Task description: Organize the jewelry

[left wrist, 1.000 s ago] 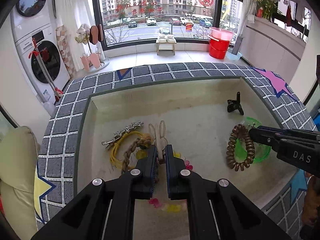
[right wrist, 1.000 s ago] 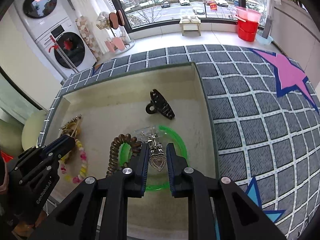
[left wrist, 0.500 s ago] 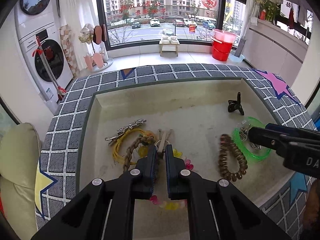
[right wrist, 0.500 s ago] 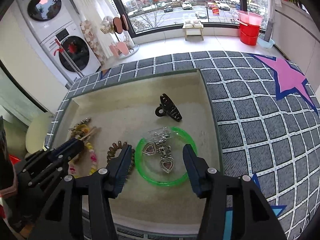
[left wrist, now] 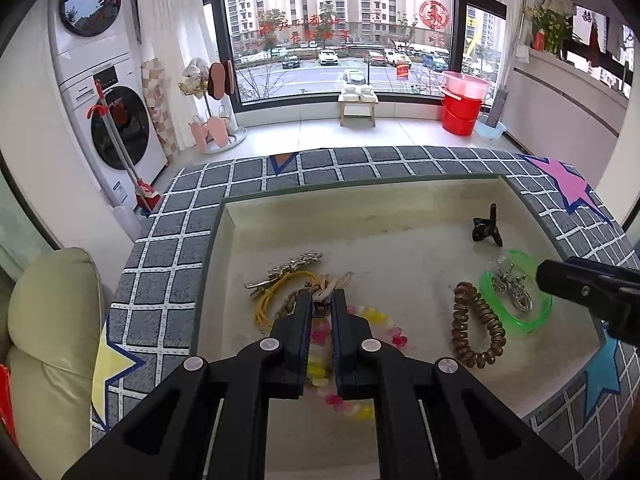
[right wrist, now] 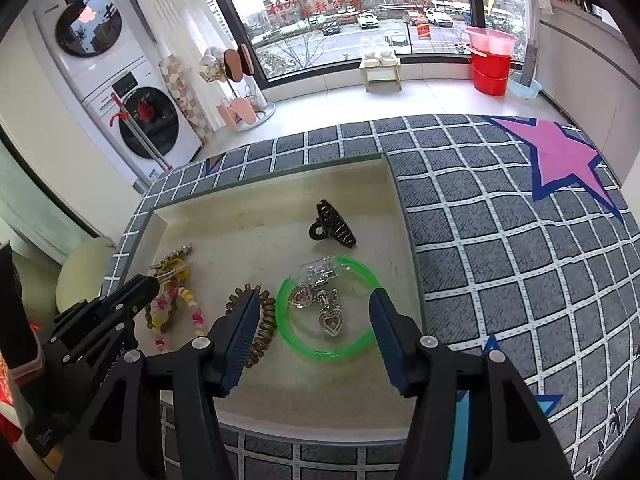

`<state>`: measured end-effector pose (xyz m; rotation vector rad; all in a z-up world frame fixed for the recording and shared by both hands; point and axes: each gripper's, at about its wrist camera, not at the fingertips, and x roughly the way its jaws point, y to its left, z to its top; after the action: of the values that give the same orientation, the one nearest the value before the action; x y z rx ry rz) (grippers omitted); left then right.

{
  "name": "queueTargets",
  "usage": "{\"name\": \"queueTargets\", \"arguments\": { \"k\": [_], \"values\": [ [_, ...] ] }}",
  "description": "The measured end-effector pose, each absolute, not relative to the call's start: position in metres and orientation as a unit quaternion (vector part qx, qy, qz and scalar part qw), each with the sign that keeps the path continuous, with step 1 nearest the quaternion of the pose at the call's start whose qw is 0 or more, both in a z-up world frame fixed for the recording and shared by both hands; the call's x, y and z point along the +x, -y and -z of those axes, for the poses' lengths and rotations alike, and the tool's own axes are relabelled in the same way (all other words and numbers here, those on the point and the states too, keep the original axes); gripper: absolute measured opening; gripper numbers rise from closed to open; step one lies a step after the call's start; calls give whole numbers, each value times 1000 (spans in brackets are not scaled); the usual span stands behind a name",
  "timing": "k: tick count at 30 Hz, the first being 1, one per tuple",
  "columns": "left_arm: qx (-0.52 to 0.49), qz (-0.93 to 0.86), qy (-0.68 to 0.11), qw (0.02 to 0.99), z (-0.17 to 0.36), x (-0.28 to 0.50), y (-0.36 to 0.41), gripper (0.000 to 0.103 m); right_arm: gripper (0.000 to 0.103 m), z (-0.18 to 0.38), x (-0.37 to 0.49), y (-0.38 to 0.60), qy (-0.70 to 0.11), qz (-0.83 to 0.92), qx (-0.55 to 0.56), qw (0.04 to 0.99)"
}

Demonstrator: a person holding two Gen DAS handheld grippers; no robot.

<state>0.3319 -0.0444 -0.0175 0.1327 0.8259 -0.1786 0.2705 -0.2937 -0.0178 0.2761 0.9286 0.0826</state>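
Pinching tan cord [left wrist: 329,282], left tool [left wrist: 321,307]; right tool [right wrist: 316,322] spread.

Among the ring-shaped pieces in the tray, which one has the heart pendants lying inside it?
The green bangle. The heart pendants lie within its loop, while the brown coil hair tie beside it is empty.

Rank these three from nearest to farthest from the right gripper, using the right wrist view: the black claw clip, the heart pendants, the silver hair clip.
From the right gripper:
1. Heart pendants, between its open jaws, inside the green bangle.
2. Black claw clip, just beyond.
3. Silver hair clip, far left.
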Motion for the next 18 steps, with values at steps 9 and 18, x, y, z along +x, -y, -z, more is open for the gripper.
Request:
{"name": "queueTargets", "arguments": {
  "k": [9,18],
  "values": [
    [61,65,-385,919,8,334,34,103,61,17,270,296,-445,-34,131,885],
    [64,46,-371,925,7,334,32,103,68,17,269,293,-446,-34,120,886]
  ]
}}
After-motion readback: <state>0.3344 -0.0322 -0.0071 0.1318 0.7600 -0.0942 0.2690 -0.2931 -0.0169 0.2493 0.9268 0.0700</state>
